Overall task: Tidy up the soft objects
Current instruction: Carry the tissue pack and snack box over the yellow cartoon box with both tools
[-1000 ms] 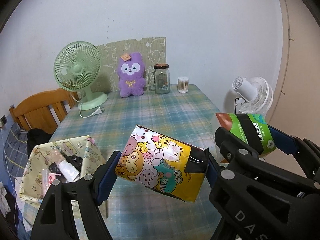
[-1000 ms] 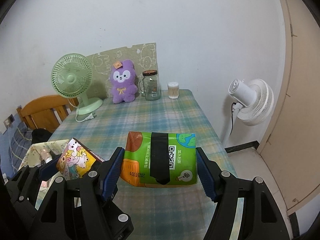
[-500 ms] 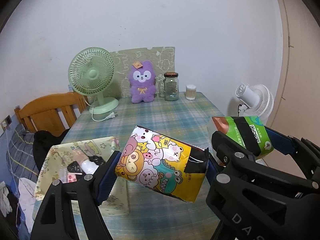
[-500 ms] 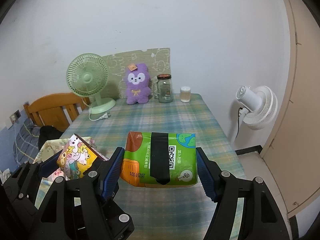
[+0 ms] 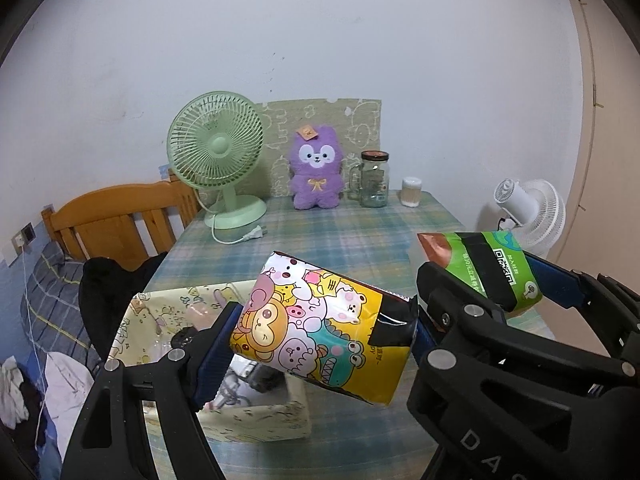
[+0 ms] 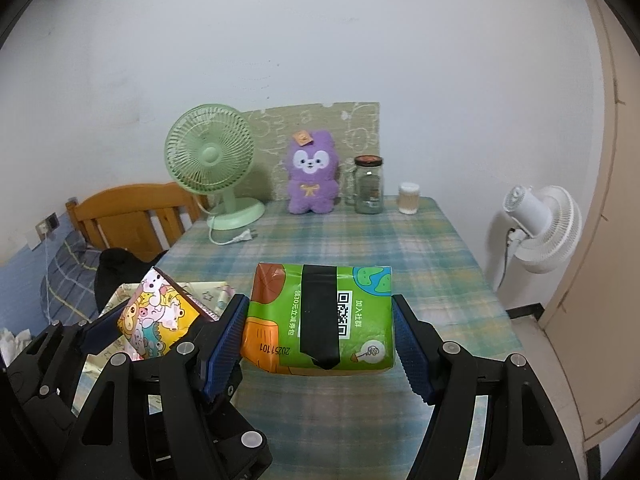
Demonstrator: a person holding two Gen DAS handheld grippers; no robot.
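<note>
Yellow cartoon pack [image 5: 320,328] is sitting clamped endwise in the left claw [image 5: 320,330], hanging over the bin [image 5: 256,424], presumably for dropping in. The right claw [image 6: 318,328] is gripping the green pack [image 6: 320,316] above the surface [image 6: 340,240], likely awaiting its turn.

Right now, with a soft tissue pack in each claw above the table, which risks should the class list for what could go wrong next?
1. The cartoon tissue pack is pinched only at its ends by the left claw; being soft, it might buckle and slip out.
2. The green tissue pack in the right claw sits close beside the left claw, so the two could bump.
3. The storage box already holds items, so a dropped pack may land askew.
</note>
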